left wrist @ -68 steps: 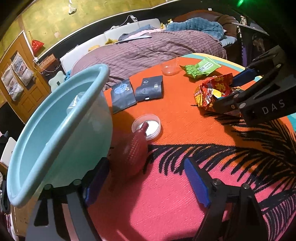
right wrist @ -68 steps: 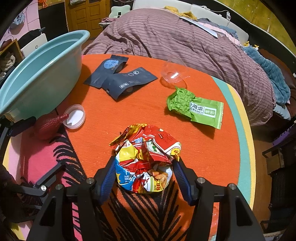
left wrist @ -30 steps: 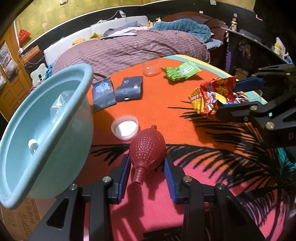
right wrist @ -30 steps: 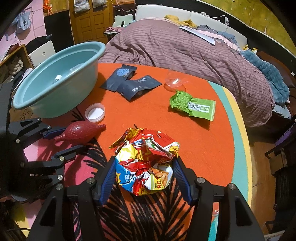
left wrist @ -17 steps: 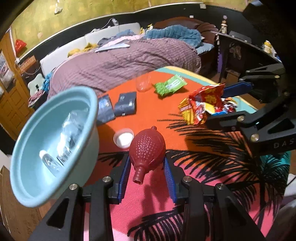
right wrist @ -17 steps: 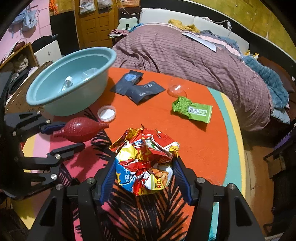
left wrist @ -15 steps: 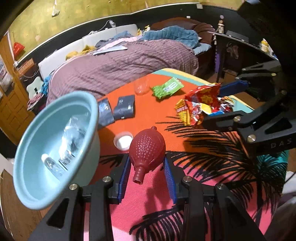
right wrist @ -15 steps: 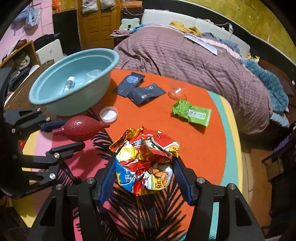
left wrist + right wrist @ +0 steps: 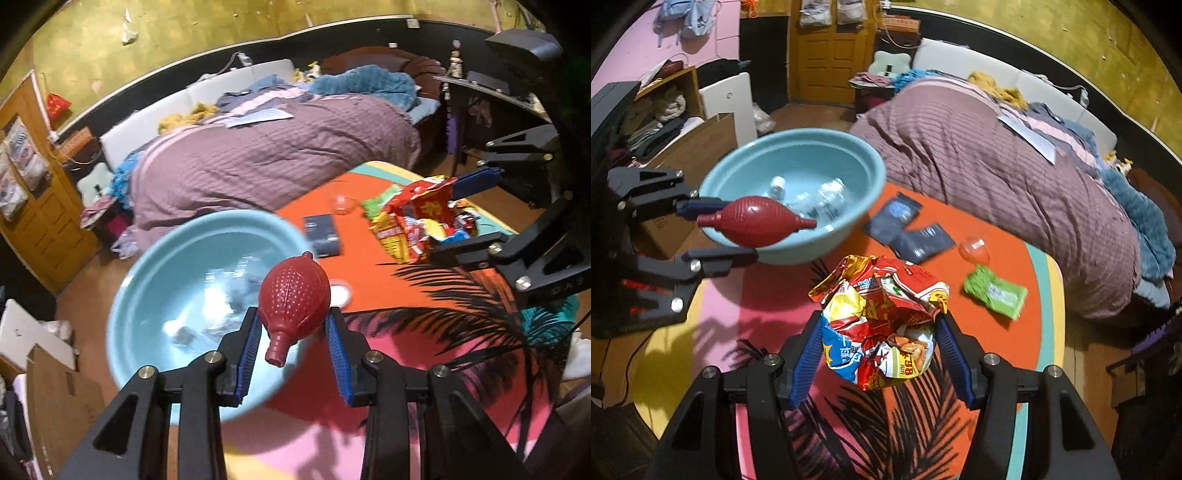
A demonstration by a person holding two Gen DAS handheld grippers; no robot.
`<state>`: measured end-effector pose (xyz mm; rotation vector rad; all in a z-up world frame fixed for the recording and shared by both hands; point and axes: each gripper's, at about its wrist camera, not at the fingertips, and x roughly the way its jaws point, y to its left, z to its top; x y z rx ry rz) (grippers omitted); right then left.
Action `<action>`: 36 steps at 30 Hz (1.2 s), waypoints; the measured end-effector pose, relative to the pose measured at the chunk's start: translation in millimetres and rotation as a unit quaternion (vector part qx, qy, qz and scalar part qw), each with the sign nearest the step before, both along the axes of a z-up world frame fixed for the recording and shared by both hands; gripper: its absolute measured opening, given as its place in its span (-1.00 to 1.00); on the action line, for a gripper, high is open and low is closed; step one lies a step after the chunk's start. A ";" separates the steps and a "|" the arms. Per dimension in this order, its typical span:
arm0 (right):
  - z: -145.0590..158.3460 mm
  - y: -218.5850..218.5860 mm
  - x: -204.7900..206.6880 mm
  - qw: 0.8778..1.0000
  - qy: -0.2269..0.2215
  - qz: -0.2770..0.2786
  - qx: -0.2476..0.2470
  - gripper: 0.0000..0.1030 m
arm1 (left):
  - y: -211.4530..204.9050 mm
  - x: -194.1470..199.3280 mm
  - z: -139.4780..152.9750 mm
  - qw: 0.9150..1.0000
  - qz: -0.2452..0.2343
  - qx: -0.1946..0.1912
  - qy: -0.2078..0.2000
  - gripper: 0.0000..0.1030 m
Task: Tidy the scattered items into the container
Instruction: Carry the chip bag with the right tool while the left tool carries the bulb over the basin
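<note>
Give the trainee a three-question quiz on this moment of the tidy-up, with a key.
1. True or false: the left gripper holds a red rubber bulb.
2. What does the right gripper hold? A) green packet B) crumpled snack bag C) dark pouch
3. Name two items on the orange mat that are not yet picked up.

Key:
1. True.
2. B, the crumpled snack bag.
3. Any two: green packet, dark pouches, clear cup, white lid. The blue basin already holds clear items.

Dim bedroom with mottled yellow-green walls (image 9: 177, 33) above a black band. A bed under a purple quilted cover (image 9: 266, 162) fills the middle, beside a panelled wooden door (image 9: 831, 55) and wooden floor (image 9: 816, 112)
</note>
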<state>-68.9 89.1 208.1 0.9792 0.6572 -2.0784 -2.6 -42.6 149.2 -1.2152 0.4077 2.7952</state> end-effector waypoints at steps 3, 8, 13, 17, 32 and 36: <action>6.6 -18.3 -0.7 1.000 -0.001 0.015 -0.003 0.24 | -20.4 3.0 4.2 1.000 0.017 -0.009 0.002 -0.23; 13.1 -49.8 -2.0 0.999 -0.009 0.042 -0.005 0.24 | -50.4 2.6 7.2 0.999 0.037 -0.007 -0.009 -0.23; 14.1 -84.9 -5.8 0.998 -0.018 0.067 0.001 0.24 | -76.9 -5.0 4.3 0.998 0.051 0.000 -0.031 -0.23; 13.2 -111.0 -13.5 0.996 -0.025 0.081 0.009 0.24 | -91.7 -15.8 2.1 0.997 0.057 -0.005 -0.043 -0.23; -29.7 -175.4 -53.4 0.994 -0.072 0.084 0.024 0.24 | -126.5 -74.4 -35.0 0.993 0.060 0.008 -0.100 -0.23; -43.2 -182.6 -61.2 0.993 -0.078 0.080 0.027 0.24 | -129.9 -82.9 -46.6 0.992 0.061 0.011 -0.112 -0.23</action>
